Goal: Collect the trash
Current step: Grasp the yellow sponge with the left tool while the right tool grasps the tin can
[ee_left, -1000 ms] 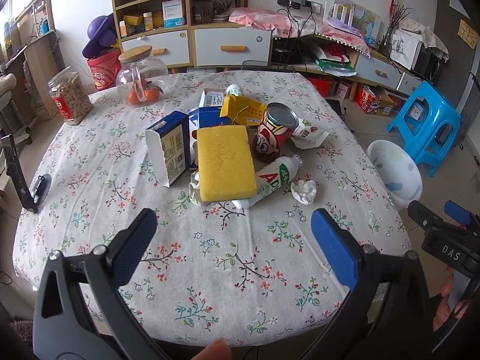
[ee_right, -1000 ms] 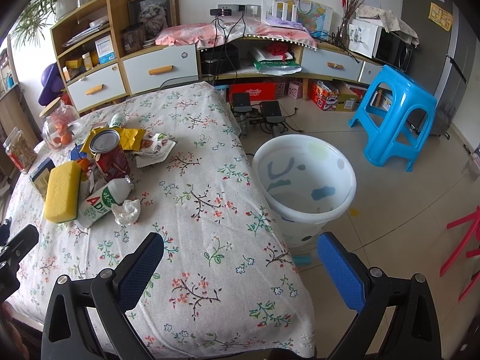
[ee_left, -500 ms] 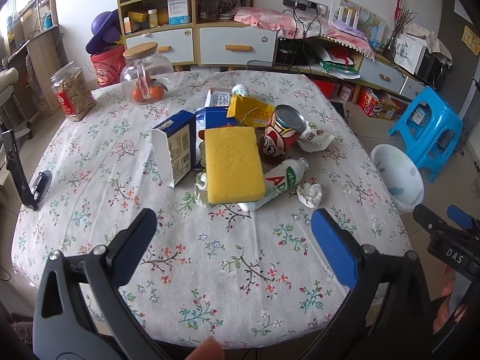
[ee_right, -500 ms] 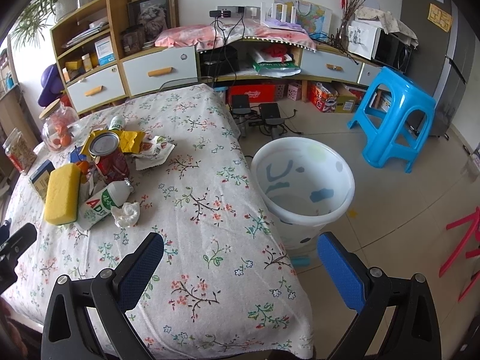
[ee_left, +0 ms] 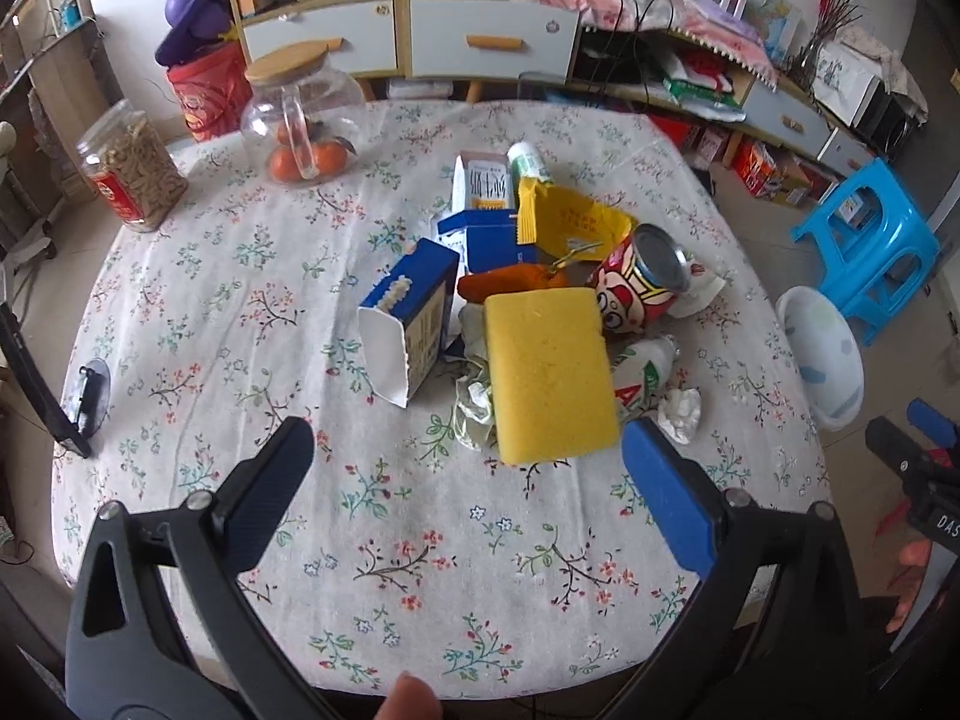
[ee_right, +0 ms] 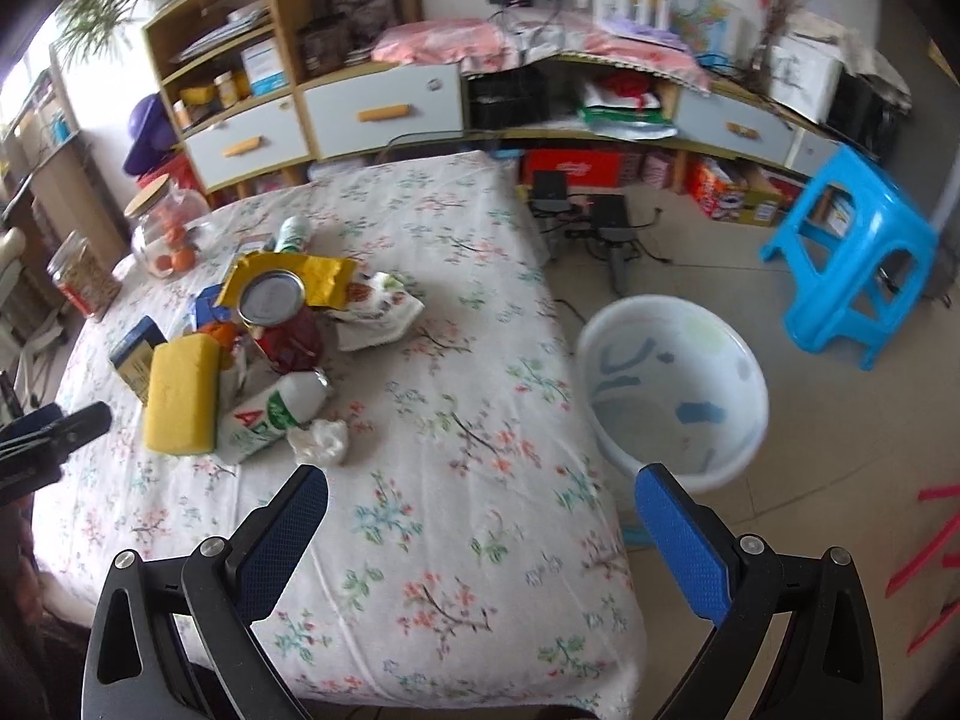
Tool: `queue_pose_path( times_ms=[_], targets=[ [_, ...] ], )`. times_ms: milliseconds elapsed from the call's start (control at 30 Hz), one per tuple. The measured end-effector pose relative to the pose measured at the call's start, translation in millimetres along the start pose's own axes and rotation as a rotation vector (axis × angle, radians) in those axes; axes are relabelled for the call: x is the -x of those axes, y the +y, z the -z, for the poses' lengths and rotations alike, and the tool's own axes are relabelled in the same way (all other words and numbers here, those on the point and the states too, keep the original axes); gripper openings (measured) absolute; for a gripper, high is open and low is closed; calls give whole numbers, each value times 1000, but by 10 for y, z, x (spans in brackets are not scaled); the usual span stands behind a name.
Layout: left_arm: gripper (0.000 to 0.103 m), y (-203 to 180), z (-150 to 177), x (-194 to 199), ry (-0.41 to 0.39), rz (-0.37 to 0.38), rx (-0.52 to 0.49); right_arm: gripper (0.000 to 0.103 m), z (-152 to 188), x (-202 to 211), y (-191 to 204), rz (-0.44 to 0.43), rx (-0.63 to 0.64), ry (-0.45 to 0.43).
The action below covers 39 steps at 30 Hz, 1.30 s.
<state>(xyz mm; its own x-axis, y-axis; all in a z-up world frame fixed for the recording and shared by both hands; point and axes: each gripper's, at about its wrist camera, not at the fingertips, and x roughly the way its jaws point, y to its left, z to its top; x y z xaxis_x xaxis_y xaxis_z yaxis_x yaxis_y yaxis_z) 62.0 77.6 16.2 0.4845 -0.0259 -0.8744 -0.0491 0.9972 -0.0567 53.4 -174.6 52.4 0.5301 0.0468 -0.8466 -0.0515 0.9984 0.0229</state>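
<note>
A pile of trash lies mid-table: a yellow sponge on top, a red can on its side, a white bottle, a crumpled tissue, a blue-and-white carton and a yellow wrapper. My left gripper hangs open over the near tablecloth, just short of the sponge, holding nothing. My right gripper is open too, empty, near the table's right edge, with the tissue just ahead of its left finger. A white bin stands on the floor beside the table.
At the table's far left stand a glass jar of oranges and a snack jar. A phone stand sits at the left edge. A blue stool is beyond the bin. Cabinets and shelves line the back wall.
Both grippers have moved forward toward the pile, which now looks larger. The right gripper has also swung left over the table. Both stayed open.
</note>
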Motion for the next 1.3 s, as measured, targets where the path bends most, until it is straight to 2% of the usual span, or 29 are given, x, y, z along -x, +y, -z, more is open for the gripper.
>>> queue_pose_path(
  times_ms=[100, 200, 267, 300, 400, 500, 533, 667, 867, 1100, 1300],
  targets=[
    [101, 0, -56, -139, 42, 77, 39, 103, -153, -180, 53, -3, 6, 30],
    [99, -68, -64, -306, 60, 142, 52, 103, -181, -373, 65, -54, 3, 37],
    [92, -126, -74, -432, 88, 184, 49, 103, -175, -520, 79, -49, 12, 86],
    [90, -152, -86, -478, 92, 191, 44, 103, -173, -611, 98, -62, 22, 123],
    [84, -204, -152, -557, 89, 211, 37, 103, -258, -726, 160, -94, 16, 154],
    [70, -216, -210, -584, 69, 193, 10, 103, -384, -786, 221, -123, -18, 150],
    [59, -212, -224, -594, 67, 184, -3, 103, -428, -811, 248, -130, -28, 151],
    [50, -75, -235, -536, 54, 218, 7, 103, -536, -905, 389, -151, -40, 156],
    [49, 256, -175, -232, -15, 265, 57, 103, -692, -1003, 674, -218, -50, 144],
    [49, 518, -129, -130, -49, 254, 114, 102, -789, -1097, 1001, -277, -38, 129],
    [49, 584, -84, -123, -56, 224, 130, 85, -831, -1239, 1125, -291, -47, 137]
  ],
)
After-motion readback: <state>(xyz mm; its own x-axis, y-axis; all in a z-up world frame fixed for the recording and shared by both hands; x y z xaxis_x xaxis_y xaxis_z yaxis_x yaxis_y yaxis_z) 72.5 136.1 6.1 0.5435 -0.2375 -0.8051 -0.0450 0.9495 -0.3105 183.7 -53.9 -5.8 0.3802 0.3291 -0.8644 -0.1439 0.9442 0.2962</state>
